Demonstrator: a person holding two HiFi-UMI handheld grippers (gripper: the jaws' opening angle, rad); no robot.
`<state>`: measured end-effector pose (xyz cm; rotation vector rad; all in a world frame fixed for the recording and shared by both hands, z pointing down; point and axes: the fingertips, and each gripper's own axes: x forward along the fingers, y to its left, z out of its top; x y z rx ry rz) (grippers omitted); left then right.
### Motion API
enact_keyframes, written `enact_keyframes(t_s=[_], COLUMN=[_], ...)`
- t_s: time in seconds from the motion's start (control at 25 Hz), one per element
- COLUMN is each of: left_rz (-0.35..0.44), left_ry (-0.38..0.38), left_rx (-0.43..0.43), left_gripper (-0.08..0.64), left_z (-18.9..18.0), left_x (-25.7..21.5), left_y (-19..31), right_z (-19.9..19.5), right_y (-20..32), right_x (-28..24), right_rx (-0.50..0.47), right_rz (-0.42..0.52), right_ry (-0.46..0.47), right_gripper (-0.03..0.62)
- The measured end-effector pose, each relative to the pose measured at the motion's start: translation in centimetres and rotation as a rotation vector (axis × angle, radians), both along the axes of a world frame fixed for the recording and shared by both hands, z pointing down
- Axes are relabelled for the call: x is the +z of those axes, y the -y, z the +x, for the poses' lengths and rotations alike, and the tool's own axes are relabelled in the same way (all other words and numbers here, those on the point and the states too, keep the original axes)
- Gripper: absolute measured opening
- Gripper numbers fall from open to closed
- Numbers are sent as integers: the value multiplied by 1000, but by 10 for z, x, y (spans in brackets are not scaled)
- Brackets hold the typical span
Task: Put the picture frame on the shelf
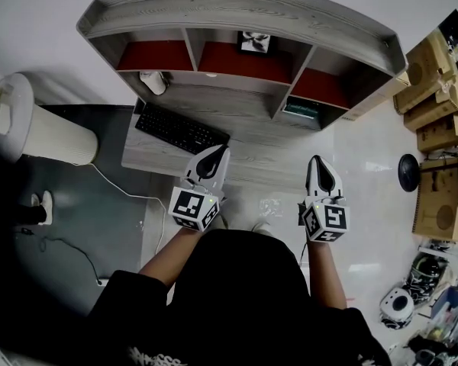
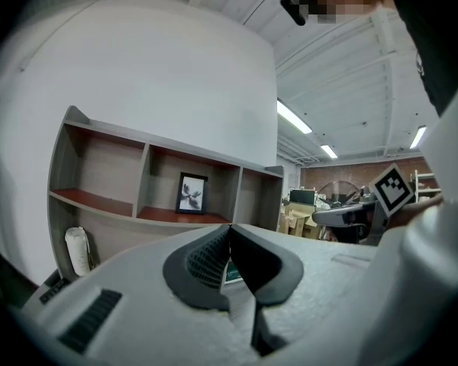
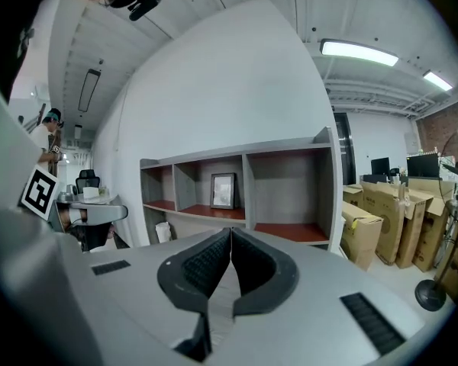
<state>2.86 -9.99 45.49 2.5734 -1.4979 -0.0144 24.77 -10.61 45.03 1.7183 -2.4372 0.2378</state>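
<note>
Seeing the picture frame (image 1: 254,43) upright in the middle bay of the shelf (image 1: 237,8), with left gripper (image 1: 216,152) and right gripper (image 1: 317,162) both pinched closed on nothing, I'd just back off level, steering clear of the keyboard (image 1: 179,130).

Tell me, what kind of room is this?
Probably an office or workroom: a keyboard on a desk with a shelf, stacked cardboard boxes, and strip lights overhead.

Left claw (image 1: 216,156) closed and empty, right claw (image 1: 317,164) likewise
</note>
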Motion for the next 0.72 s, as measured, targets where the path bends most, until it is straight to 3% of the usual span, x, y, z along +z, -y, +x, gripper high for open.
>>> enact_keyframes(t_s=[0.72], left_rz=[6], left_ry=[29], left_rx=[-27], left_gripper=[17], left_z=[48], left_x=[-4], left_y=[2], right_z=[43], right_y=[8], right_x=[-7], right_rx=[-17], right_rz=[48], right_ry=[6], right_gripper=[14])
